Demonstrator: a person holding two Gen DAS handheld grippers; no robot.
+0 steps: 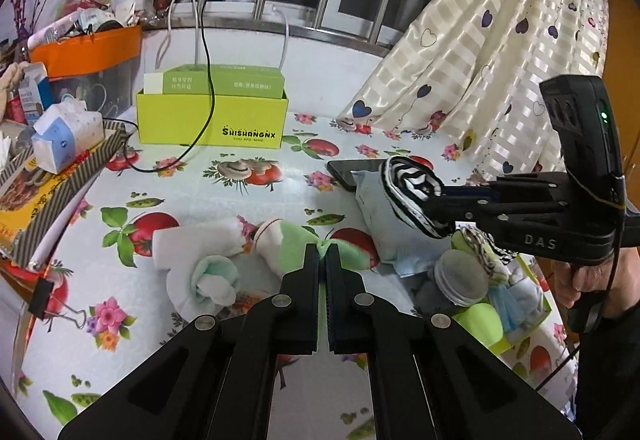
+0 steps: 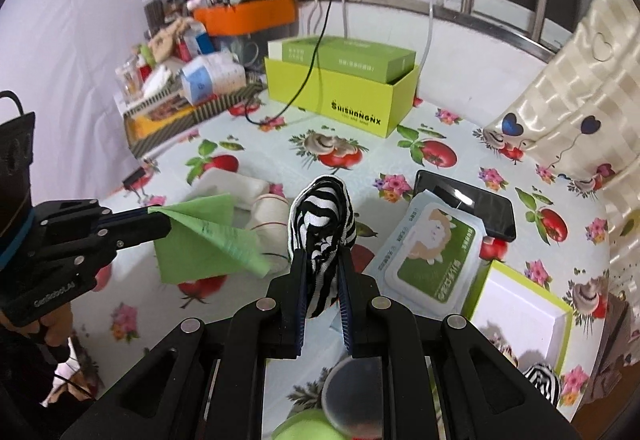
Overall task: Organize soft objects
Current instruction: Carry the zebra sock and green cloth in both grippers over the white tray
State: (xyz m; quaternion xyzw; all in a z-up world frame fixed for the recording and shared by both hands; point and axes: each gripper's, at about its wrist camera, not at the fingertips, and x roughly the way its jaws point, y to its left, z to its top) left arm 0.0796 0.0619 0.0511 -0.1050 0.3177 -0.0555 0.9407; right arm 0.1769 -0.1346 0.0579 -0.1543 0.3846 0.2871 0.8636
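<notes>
- Striped black-and-white knit sock bundle (image 2: 320,224), rolled and ribbed, is pinched in my right gripper (image 2: 322,268) above the surface (image 2: 248,168).
- Green cloth (image 2: 208,240), thin and creased, hangs from my left gripper (image 1: 323,260), its jaws pressed together on it.
- Two pale rolled bundles (image 1: 208,276) lie below on glossy fruit-print oilcloth.
- One lime cardboard box (image 1: 212,120) stands behind.

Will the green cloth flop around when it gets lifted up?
Probably yes. The green cloth hangs creased and drooping from the left gripper, so it looks floppy. It seems thin, so likely light and easy to hold.
</notes>
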